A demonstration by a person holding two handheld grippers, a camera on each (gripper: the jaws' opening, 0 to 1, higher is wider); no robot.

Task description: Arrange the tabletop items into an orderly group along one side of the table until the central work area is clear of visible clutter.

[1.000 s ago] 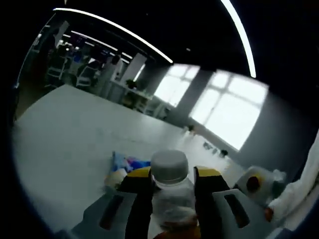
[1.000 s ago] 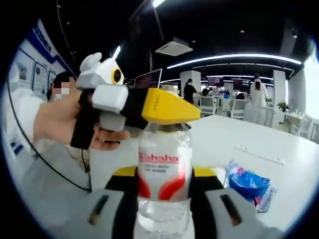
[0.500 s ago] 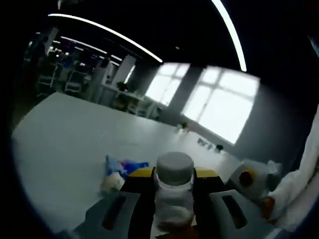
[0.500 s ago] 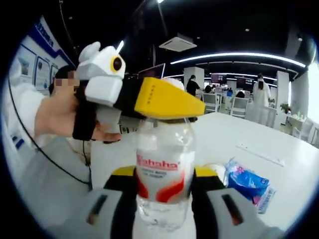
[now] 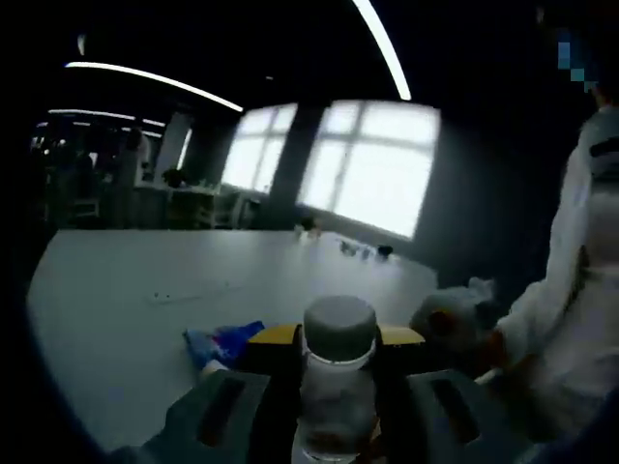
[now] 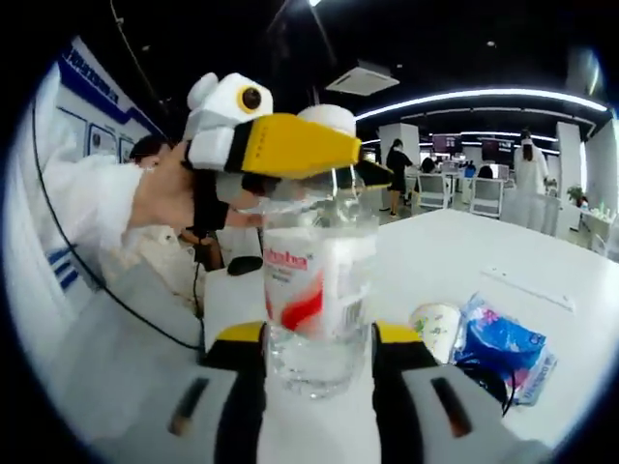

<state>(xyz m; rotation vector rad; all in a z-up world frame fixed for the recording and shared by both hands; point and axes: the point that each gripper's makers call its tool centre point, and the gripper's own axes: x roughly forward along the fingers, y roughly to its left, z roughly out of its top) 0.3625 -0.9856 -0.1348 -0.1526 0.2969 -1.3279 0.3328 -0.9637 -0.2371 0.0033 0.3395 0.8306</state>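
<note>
A clear water bottle with a red and white label stands upright between the black and yellow jaws of my right gripper, which is shut on its lower body. My left gripper, held by a hand, comes in from the left and clamps its yellow jaws at the bottle's top. In the left gripper view the pale cap rises between the jaws of my left gripper, shut on the bottle's neck. The right gripper shows blurred at the right. A blue packet lies on the white table.
A paper cup stands beside the blue packet. A thin strip lies farther out on the table. A person in white is close on the right of the left gripper view. Office desks and chairs stand far behind.
The bottle's label has turned to the left in the right gripper's jaws. The left gripper has swung round the bottle's top, and its view has panned toward the windows.
</note>
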